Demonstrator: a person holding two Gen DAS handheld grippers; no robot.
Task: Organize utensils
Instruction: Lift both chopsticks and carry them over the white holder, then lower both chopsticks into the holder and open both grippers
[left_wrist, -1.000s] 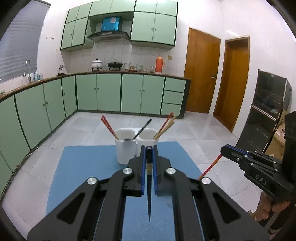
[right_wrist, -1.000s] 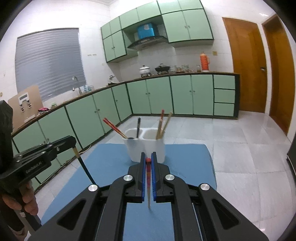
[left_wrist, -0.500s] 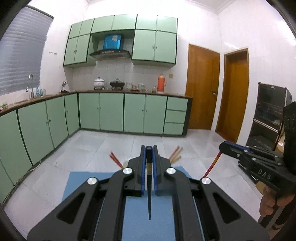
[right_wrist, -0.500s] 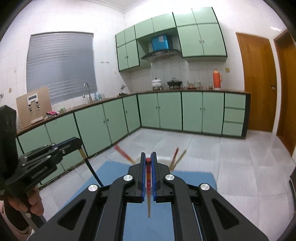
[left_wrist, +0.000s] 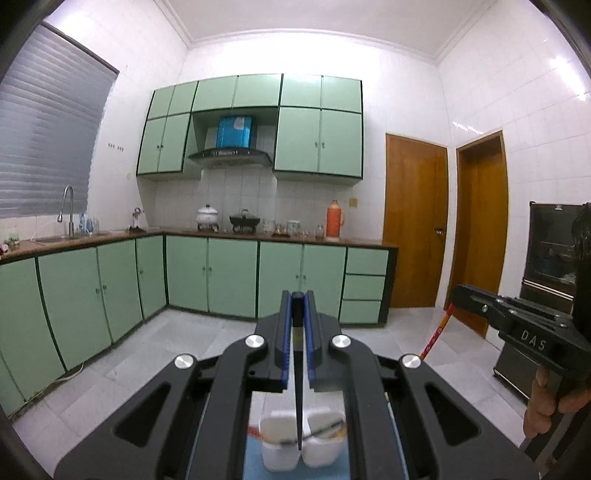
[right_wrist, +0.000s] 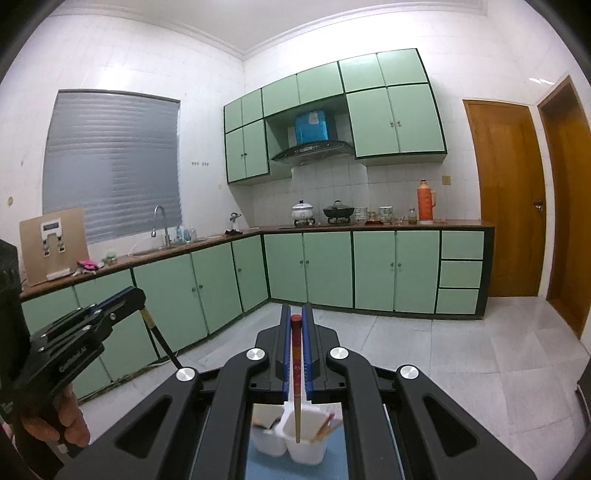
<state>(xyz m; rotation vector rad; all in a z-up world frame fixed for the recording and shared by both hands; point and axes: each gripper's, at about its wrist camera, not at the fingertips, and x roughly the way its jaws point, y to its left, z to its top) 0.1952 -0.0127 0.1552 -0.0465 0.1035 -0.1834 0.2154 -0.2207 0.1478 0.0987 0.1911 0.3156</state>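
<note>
A black chopstick (left_wrist: 297, 387) is pinched between the blue-lined jaws of the left gripper (left_wrist: 297, 325); it is dark and slender, tapering to a point that hangs over the white holder (left_wrist: 280, 452) seen below. A band of pale gold is seen near its upper end in the right wrist view. A red chopstick (right_wrist: 296, 373) is clamped likewise in the right gripper (right_wrist: 296, 332): a rounded red cap, a red upper shaft with small pale markings too small to be read, and a plain wooden lower part whose tip is seen over the right compartment of the holder. Whether either tip is inside the rim cannot be told.

The holder is a white twin-compartment container set on a blue mat (right_wrist: 334, 463). More chopsticks, blurred, are seen leaning inside both compartments.

"DAS" is printed in pale letters on the side of the right gripper as seen from the left wrist camera. A line of pale lettering is carried on the left gripper body in the right wrist view, but it is not legible.

Beyond, green cabinets (left_wrist: 232, 277), an orange thermos (left_wrist: 333, 220) on the counter and two brown doors (left_wrist: 415, 225) are seen.
</note>
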